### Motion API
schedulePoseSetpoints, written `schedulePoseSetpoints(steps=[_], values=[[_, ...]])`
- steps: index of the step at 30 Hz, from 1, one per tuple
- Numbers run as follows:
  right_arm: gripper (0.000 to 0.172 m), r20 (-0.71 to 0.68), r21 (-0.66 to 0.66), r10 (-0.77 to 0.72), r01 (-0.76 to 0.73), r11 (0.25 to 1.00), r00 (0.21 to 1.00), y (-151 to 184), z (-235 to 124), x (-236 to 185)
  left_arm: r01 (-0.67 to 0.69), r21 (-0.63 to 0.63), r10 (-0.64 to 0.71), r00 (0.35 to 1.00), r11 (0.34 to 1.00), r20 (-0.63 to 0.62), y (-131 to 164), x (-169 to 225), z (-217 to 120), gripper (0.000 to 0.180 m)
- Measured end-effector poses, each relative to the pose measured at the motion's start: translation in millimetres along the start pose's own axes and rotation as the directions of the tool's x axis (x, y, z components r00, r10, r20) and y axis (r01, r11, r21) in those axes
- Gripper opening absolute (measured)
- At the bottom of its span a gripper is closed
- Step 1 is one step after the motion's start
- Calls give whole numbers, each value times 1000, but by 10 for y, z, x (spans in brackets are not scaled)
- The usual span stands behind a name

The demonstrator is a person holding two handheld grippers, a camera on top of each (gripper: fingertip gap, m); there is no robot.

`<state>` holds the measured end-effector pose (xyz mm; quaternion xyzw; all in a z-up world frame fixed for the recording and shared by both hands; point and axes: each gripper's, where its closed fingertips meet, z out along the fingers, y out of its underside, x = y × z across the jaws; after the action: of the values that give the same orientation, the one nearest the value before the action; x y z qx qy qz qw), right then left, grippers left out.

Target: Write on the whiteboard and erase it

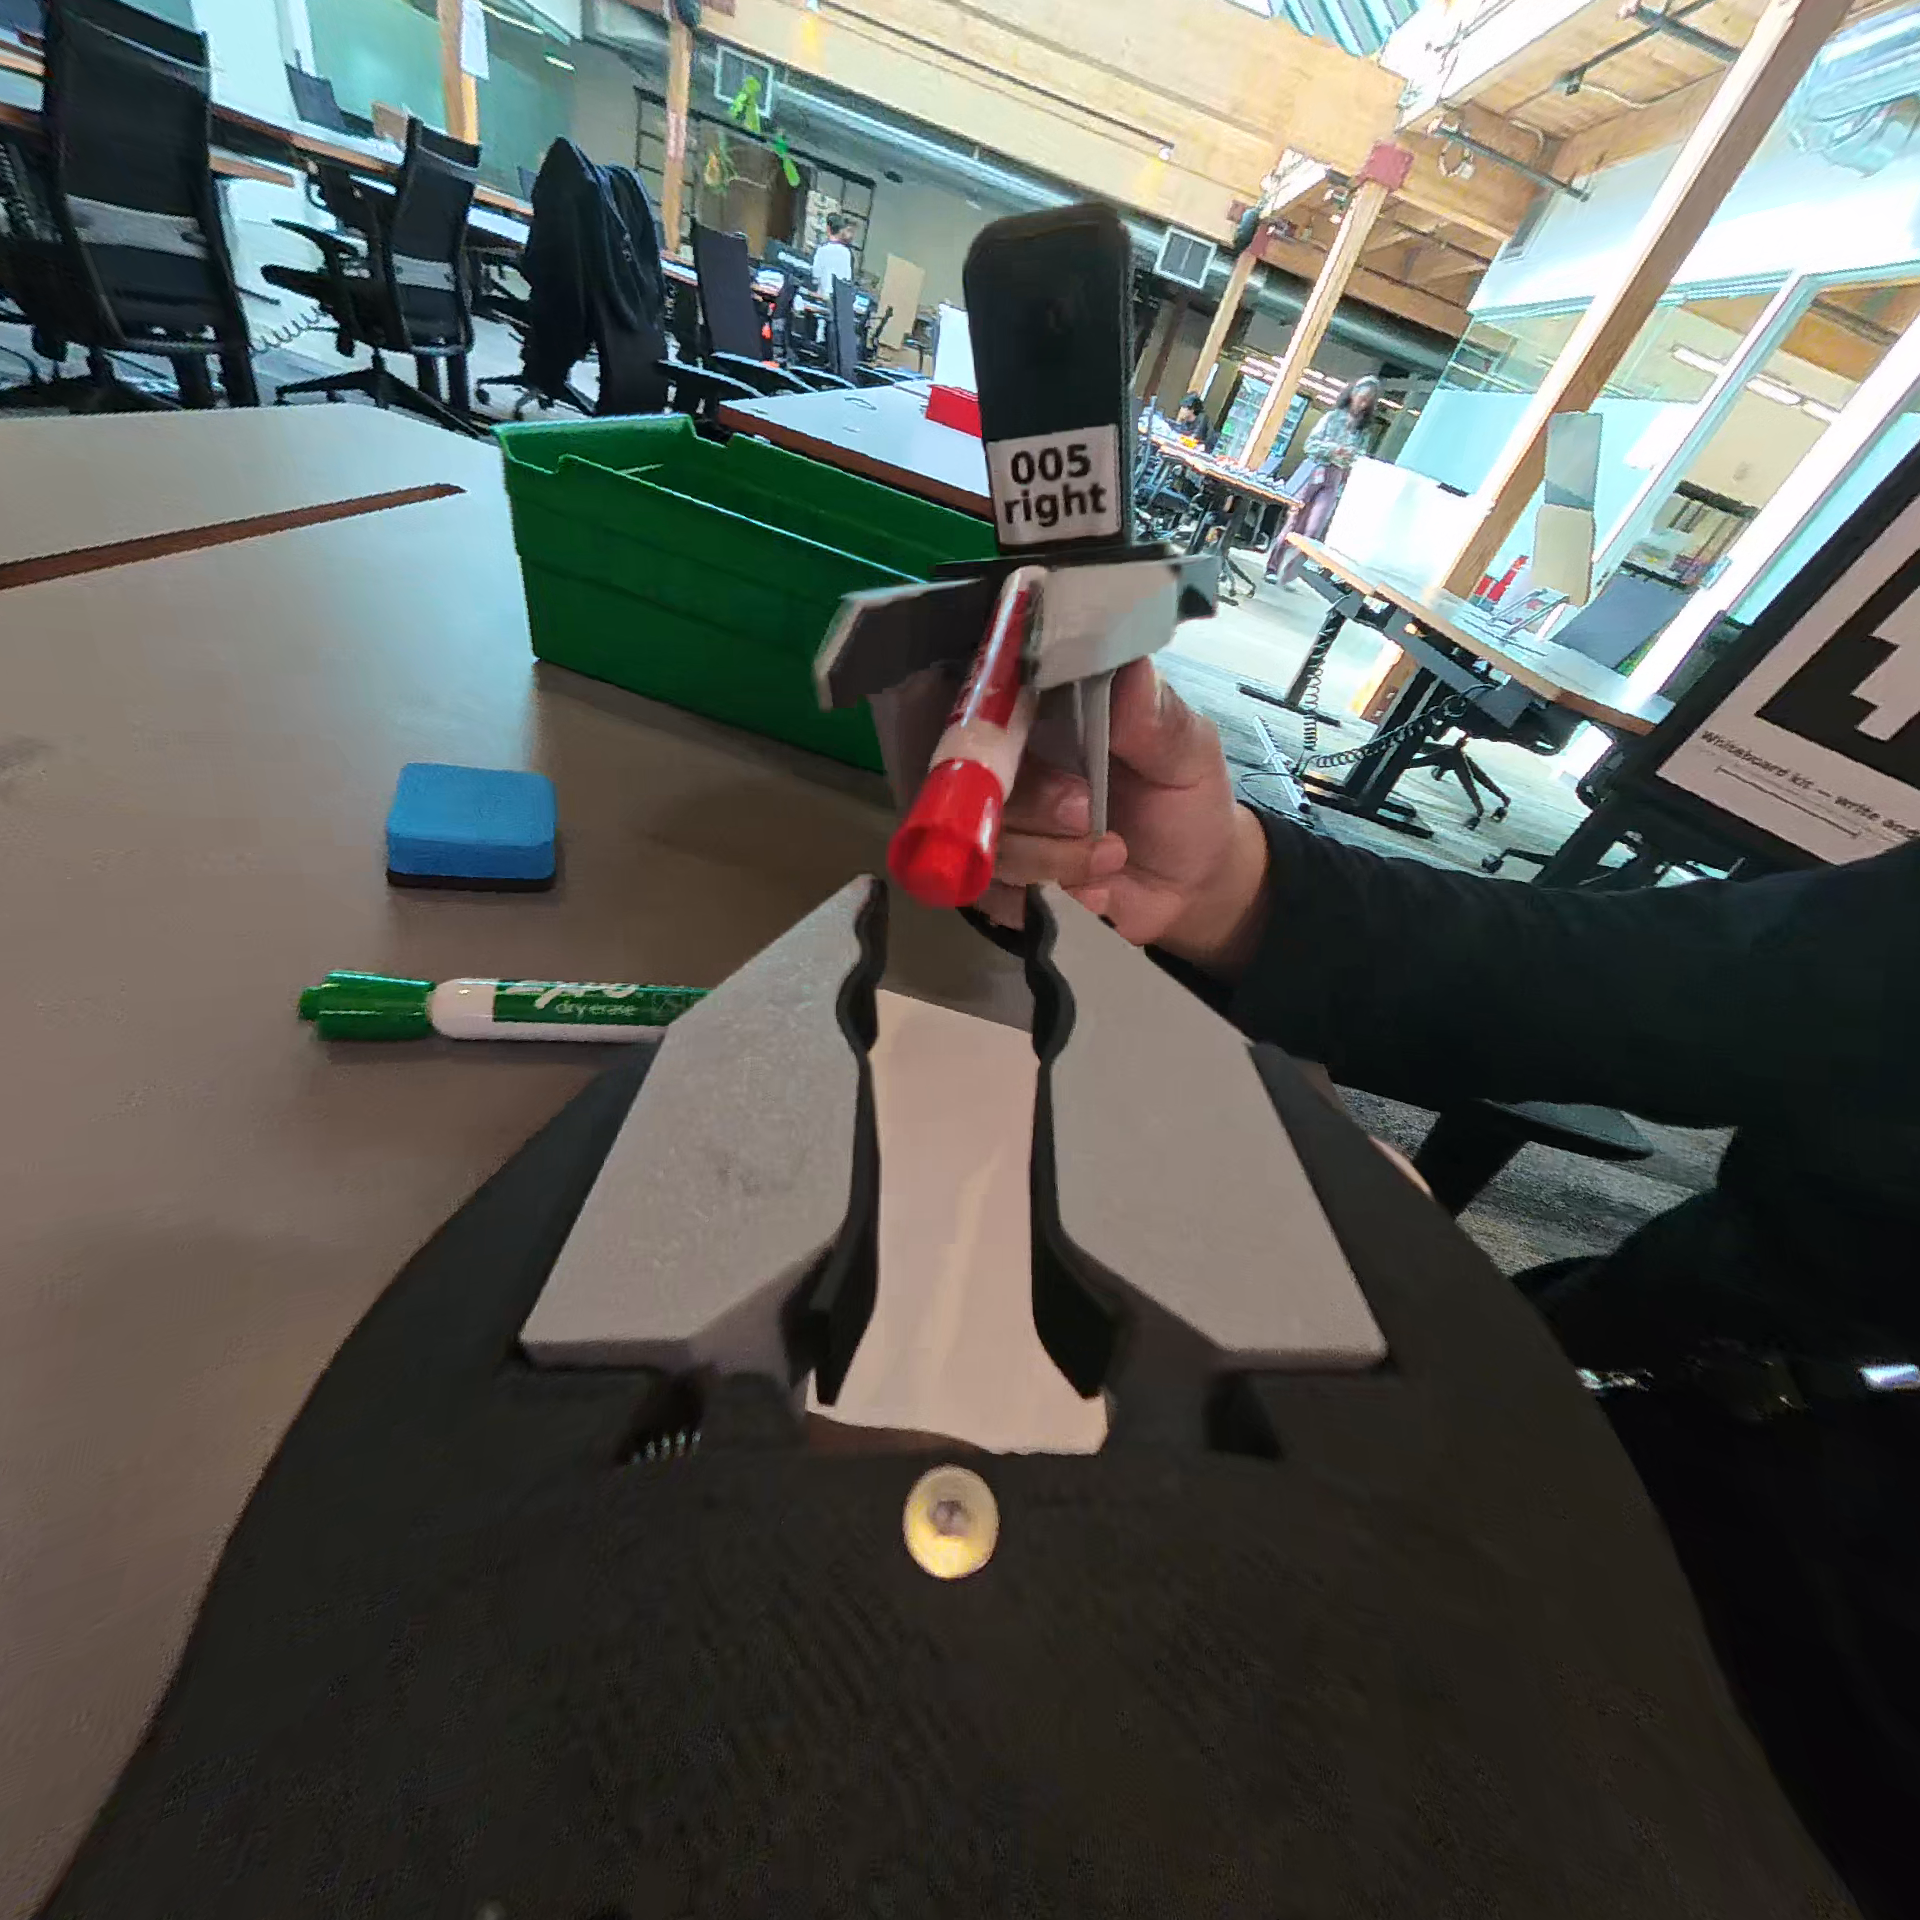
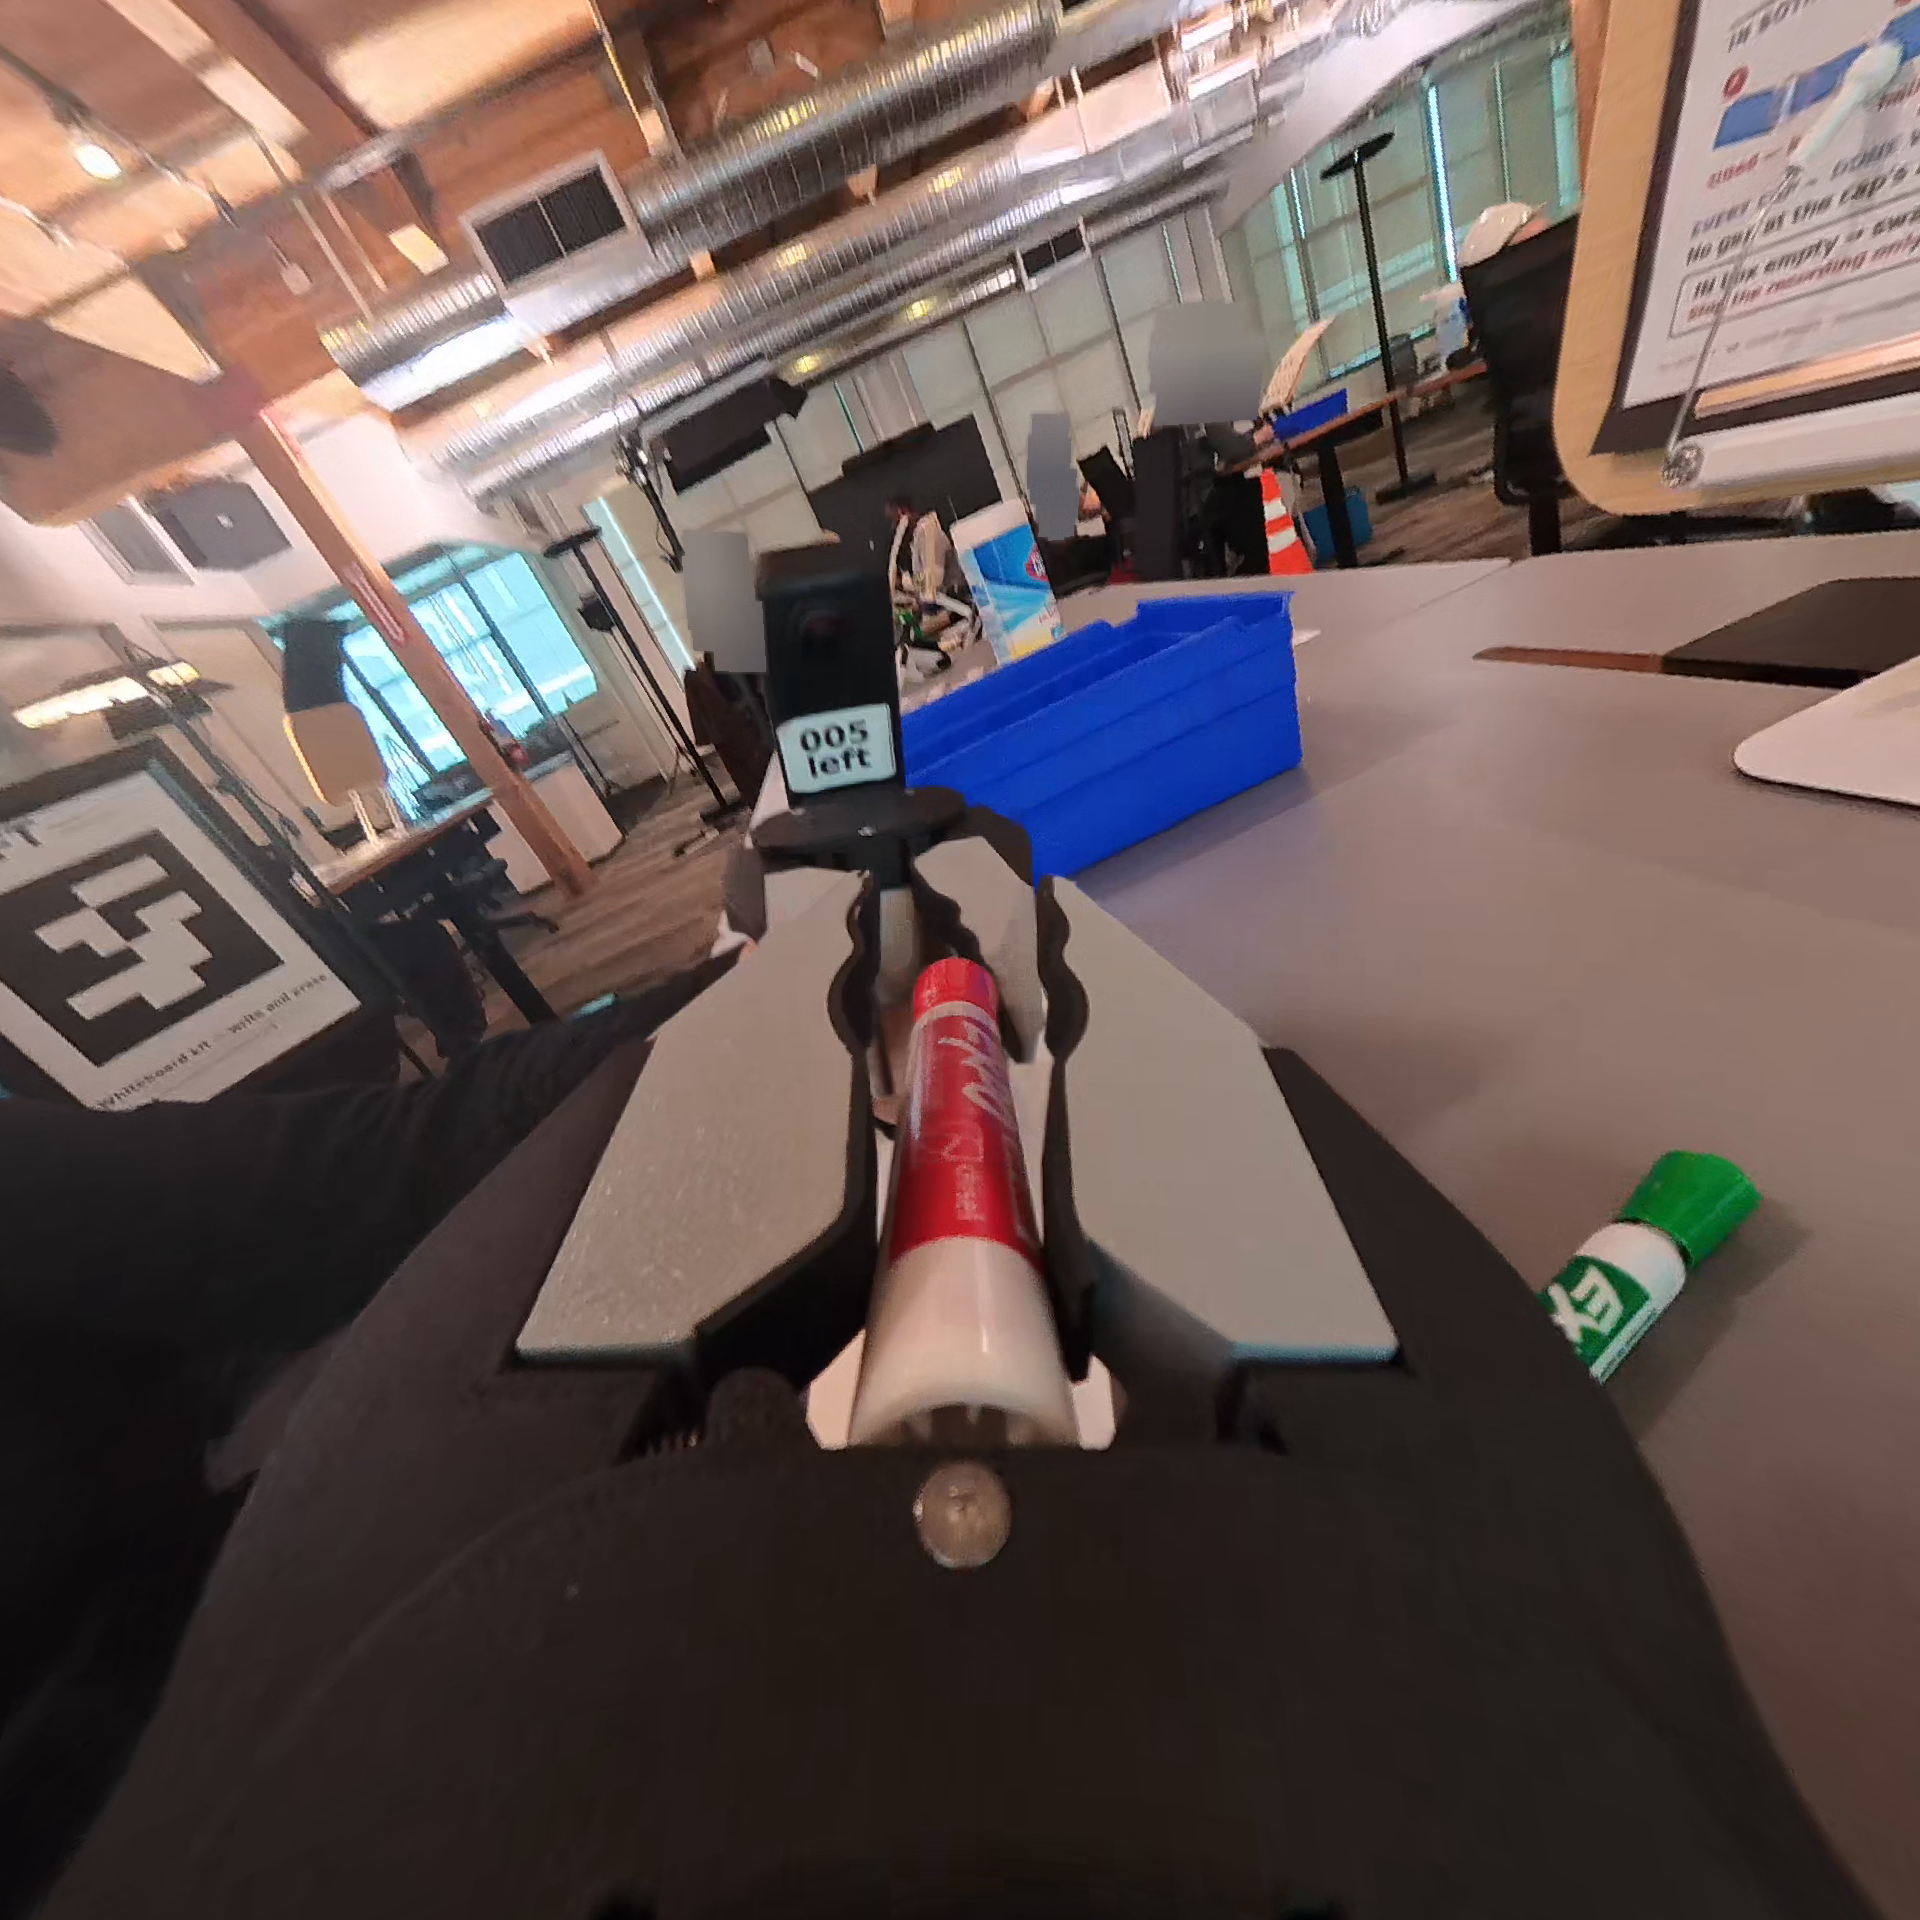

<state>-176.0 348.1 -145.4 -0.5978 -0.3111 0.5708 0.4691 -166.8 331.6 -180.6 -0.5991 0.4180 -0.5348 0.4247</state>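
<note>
— Between the pads of the right hand-held gripper (image 2: 956, 997), what do you see?

— A red marker (image 2: 961, 1164), lying lengthwise along the fingers, both pads pressed on its barrel. Its red cap (image 1: 940, 847) sticks out past the fingertips, pointing at the left hand-held gripper (image 1: 956, 914).

— And that left one?

— Released. Its fingers (image 1: 831, 966) stand apart with nothing between them; the cap hangs just in front of the tips, and no pad touches it as far as I can tell. The two tools face each other above the table's (image 1: 208, 727) edge.

— Who holds the right one?

— A hand (image 1: 1164, 821) wrapped round its grip, with a dark sleeve (image 1: 1558, 966) behind it.

— What lies on the table?

— A green marker (image 1: 488, 1006), capped, flat on its side just left of the left hand-held gripper. Farther out, a blue eraser (image 1: 470, 826) with a dark base, apart from the marker. Beyond that, a green bin (image 1: 707, 582). The right wrist view also shows a blue bin (image 2: 1132, 727) farther along the table.

— The whiteboard?

— I cannot pick it out for certain. A black-framed sign (image 1: 1797, 686) with a square black-and-white pattern stands at the right edge of the left wrist view.
</note>
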Motion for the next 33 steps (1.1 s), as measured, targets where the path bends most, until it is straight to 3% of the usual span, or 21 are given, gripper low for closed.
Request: schedulePoseSetpoints(steps=[11,22,33], values=[[29,58,-104,-65,70,992,996,153,73,-154,-67,-46,66,997,997,-25,43,94,30,17],[29,76,-65,7,-2,998,997,103,55,-144,-52,-40,50,998,998,-49,75,129,64,18],[29,86,-126,-3,14,992,996,206,88,-176,-78,-67,72,994,995,-82,140,210,91,22]])
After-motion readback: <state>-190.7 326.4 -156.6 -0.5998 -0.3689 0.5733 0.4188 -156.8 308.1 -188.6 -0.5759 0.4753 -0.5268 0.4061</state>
